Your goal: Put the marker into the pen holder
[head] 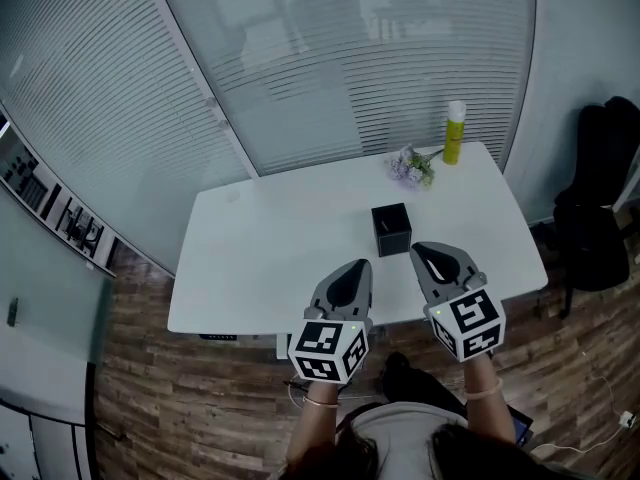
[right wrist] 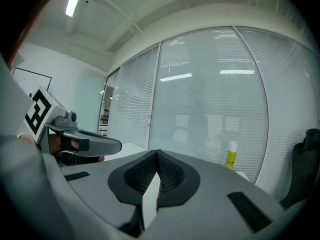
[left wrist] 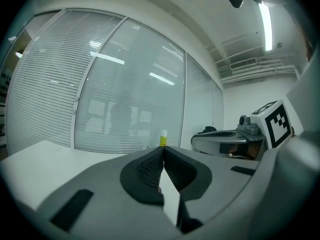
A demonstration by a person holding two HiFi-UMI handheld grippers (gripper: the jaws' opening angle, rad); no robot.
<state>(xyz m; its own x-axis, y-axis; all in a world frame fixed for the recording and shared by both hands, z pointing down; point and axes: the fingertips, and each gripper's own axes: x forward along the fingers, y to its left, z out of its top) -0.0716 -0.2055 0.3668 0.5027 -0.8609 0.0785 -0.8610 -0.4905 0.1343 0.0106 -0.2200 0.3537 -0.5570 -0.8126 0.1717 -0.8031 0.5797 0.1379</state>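
Observation:
The black square pen holder [head: 391, 229] stands upright near the middle of the white table [head: 260, 258]. No marker shows in any view. My left gripper [head: 361, 266] hovers over the table's front edge, just left of and nearer than the holder, jaws shut with nothing between them. My right gripper [head: 421, 252] hangs beside the holder's right front corner, also shut and empty. In the left gripper view the left gripper [left wrist: 162, 149] has its pads pressed together, and the right gripper [left wrist: 235, 139] shows at the right. The right gripper view shows the right gripper [right wrist: 156, 154] closed too.
A yellow bottle [head: 454, 133] and a small bunch of flowers [head: 411, 166] stand at the table's far right corner. A glass wall with blinds [head: 350, 58] runs behind the table. A black bag [head: 600, 208] sits to the right, over the wood floor [head: 200, 398].

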